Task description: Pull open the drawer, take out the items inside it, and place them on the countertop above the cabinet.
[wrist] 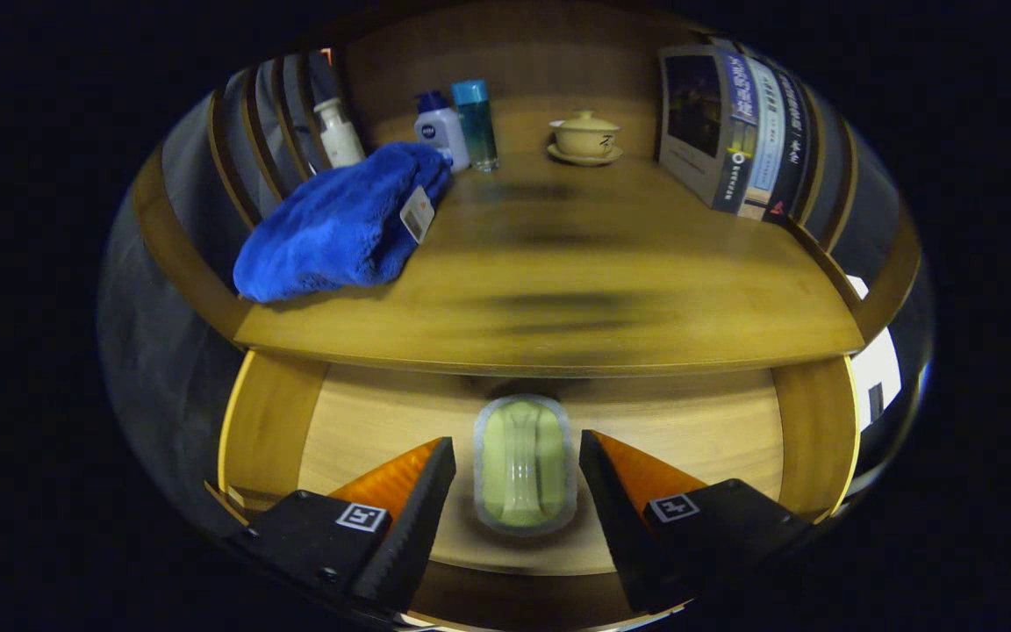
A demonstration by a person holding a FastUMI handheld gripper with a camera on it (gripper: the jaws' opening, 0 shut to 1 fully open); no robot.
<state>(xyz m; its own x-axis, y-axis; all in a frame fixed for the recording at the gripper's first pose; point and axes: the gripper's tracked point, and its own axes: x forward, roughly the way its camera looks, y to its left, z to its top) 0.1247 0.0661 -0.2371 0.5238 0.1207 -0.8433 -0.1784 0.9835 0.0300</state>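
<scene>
The wooden drawer [365, 421] stands pulled open below the countertop [558, 290]. On its pale floor lies a green box with a clear lid [523, 463], lengthwise between my two fingers. My gripper [518, 456] is open, its black and orange fingers [409, 500] flanking the box on either side with a small gap to each; neither presses on it. The far end of the box reaches under the countertop's front edge.
A blue towel [343, 224] lies on the countertop's left side. At the back stand a white bottle [339, 132], a white and blue bottle [440, 127], a teal bottle [475, 123] and a lidded cup on a saucer [585, 138]. Books [734, 132] lean at the right.
</scene>
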